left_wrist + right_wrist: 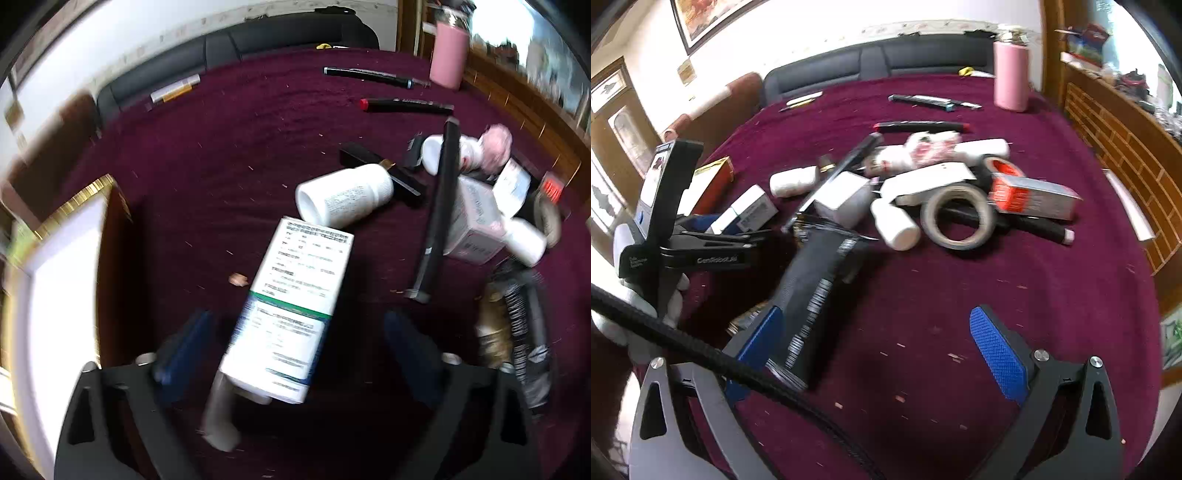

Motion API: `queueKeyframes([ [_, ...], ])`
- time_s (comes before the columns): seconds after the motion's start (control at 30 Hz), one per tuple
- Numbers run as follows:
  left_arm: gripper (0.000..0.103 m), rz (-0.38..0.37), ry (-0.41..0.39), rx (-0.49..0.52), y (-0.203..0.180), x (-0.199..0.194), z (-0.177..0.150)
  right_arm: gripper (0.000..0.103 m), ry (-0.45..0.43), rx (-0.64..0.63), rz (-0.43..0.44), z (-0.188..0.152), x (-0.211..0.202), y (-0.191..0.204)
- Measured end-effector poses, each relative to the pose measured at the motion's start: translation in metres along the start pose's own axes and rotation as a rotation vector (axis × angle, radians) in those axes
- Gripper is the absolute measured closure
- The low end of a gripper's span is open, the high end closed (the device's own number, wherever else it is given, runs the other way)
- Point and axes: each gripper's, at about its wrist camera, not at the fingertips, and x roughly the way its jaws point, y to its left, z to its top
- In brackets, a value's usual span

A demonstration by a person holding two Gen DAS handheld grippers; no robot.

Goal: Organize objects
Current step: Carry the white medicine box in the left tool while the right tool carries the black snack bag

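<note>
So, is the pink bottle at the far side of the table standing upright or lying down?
Upright. The pink bottle stands on its base on the red table cover, cap on top; the pens near it lie flat.

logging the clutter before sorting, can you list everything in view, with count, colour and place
medicine box: 1, white with green band, between the left fingers, not clamped
pill bottles: at least 3, white, on their sides in the pile
tape roll: 1, beige, front of the pile
red and grey box: 1, right of the pile
markers: 2, black, far side of the cloth
flask: 1, pink, far right corner
tablecloth: 1, maroon
left gripper: open
right gripper: open, above bare cloth
</note>
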Motion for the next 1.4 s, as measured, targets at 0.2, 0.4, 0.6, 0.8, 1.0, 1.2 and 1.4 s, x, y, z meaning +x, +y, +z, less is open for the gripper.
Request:
queueKeyframes([
  [0.2,0.028,-0.016,-0.012,0.002,0.002,-0.009,-0.006,0.001,0.037,-0.014,-0.019,0.012,0.023,0.024],
  [0.4,0.074,-0.055,-0.007,0.048,-0.006,-0.018,0.002,0.011,0.075,-0.031,-0.070,0.019,0.043,0.042],
  [0.6,0.074,-0.093,-0.016,-0.002,0.004,-0.023,-0.001,0.051,0.138,-0.055,-0.129,0.012,0.060,0.050],
  [0.8,0.074,-0.107,-0.046,-0.031,0.010,-0.042,-0.014,0.064,0.140,-0.009,-0.078,0.012,0.052,0.043],
  [1.0,0.074,-0.095,-0.093,-0.064,0.013,-0.069,-0.027,0.065,0.132,0.011,-0.022,0.007,0.035,0.042],
  [1.2,0.073,-0.045,-0.142,-0.095,0.020,-0.094,-0.037,0.065,0.100,-0.002,0.044,0.009,0.015,0.057],
  [1.4,0.073,0.013,-0.193,-0.122,0.030,-0.115,-0.045,0.065,0.077,-0.036,0.099,0.018,0.002,0.081],
])
